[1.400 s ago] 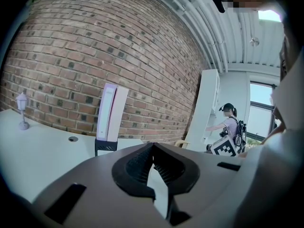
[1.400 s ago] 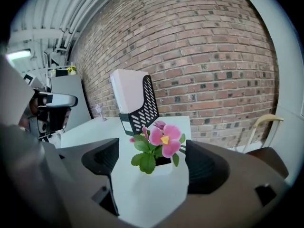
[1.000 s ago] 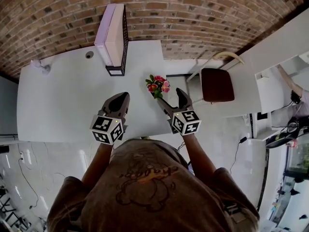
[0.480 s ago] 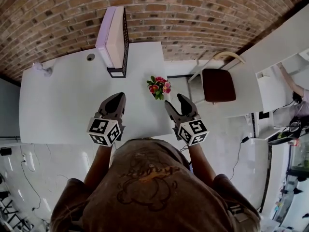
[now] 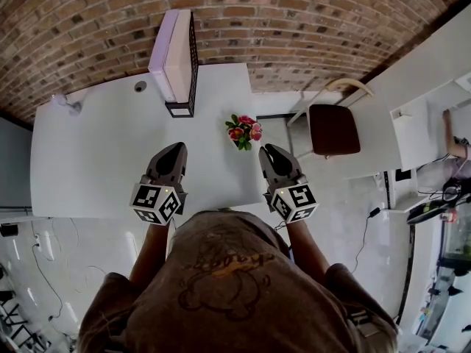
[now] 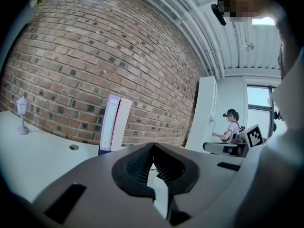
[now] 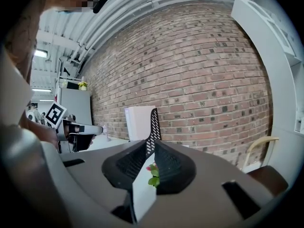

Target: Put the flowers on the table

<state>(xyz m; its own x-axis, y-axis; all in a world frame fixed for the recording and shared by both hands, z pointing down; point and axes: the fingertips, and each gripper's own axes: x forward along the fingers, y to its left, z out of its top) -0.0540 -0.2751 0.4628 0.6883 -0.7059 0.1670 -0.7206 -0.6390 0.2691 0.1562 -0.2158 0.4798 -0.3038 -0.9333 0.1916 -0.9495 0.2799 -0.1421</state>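
A small bunch of pink and red flowers (image 5: 243,132) with green leaves stands on the white table (image 5: 96,160), close to its right edge. My right gripper (image 5: 271,153) hovers just short of the flowers, apart from them. Its jaws are closing, their tips come together, and nothing is between them. In the right gripper view the flowers (image 7: 153,175) show through the slit below the tips. My left gripper (image 5: 171,153) hangs over the table's near side, jaws together and holding nothing.
A white box with a black perforated side (image 5: 175,57) stands at the table's back edge against the brick wall. A small lamp (image 5: 65,103) sits far left. A chair with a brown seat (image 5: 333,129) stands right of the table.
My right gripper has drawn back from the flowers toward me and its jaws have closed. The flowers stay on the table. The left gripper has drifted slightly back.
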